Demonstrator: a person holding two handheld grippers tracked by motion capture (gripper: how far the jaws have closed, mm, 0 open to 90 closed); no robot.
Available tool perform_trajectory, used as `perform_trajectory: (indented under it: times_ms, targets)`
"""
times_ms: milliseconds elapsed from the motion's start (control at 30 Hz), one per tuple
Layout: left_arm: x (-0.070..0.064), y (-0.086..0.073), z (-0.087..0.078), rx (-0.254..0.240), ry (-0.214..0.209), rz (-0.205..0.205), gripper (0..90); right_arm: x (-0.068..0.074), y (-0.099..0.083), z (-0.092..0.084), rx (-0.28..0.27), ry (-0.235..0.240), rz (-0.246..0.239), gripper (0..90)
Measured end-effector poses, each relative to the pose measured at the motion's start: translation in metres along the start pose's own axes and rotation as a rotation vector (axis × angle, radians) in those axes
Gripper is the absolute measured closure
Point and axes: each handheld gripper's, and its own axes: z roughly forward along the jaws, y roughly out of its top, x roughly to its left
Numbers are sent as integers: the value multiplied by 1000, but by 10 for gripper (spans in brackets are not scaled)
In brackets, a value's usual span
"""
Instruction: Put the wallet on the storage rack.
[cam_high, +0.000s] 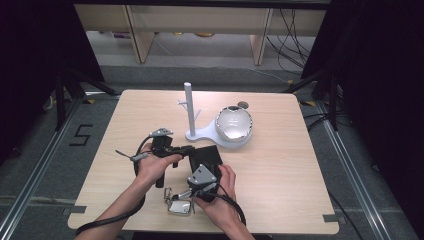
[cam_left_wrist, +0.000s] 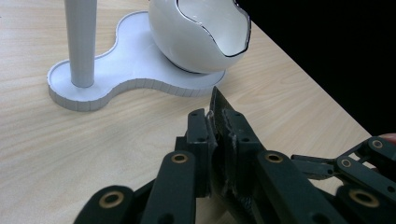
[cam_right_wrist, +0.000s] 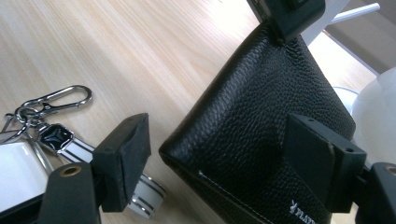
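A black leather wallet (cam_high: 209, 159) is held off the table near its front middle. My left gripper (cam_left_wrist: 217, 122) is shut on one thin edge of the wallet (cam_left_wrist: 219, 105); in the right gripper view the left gripper's jaw tip (cam_right_wrist: 289, 16) pinches the wallet's top corner. My right gripper (cam_right_wrist: 224, 149) is open, its pads standing either side of the wallet's (cam_right_wrist: 261, 116) lower corner without pressing on it. In the high view both hands sit close together, the right gripper (cam_high: 205, 176) just below the wallet.
A key bunch (cam_high: 177, 202) with a carabiner (cam_right_wrist: 56, 100) and a fob lies by the table's front edge, left of my right hand. A white stand (cam_high: 200, 132) with an upright post (cam_left_wrist: 81, 42) and a cracked-open white bowl (cam_left_wrist: 201, 32) sits behind.
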Motion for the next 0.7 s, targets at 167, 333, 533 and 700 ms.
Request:
perform_trajectory:
  times_ms: [167,333,533,700]
  targets:
    - [-1,0,-1,2,2,-5,816,-3,-1,1,14,-5,-1,268]
    - [-1,0,0,-3,5,-18,817,-4,-1,5,18,-15,0,290]
    - [-1,0,0,-11,2,-31,817,-2,2,5,27,-22,4,299]
    - [-2,-1,0,-18,8,-37,817,-2,4,2,49,-12,19,378]
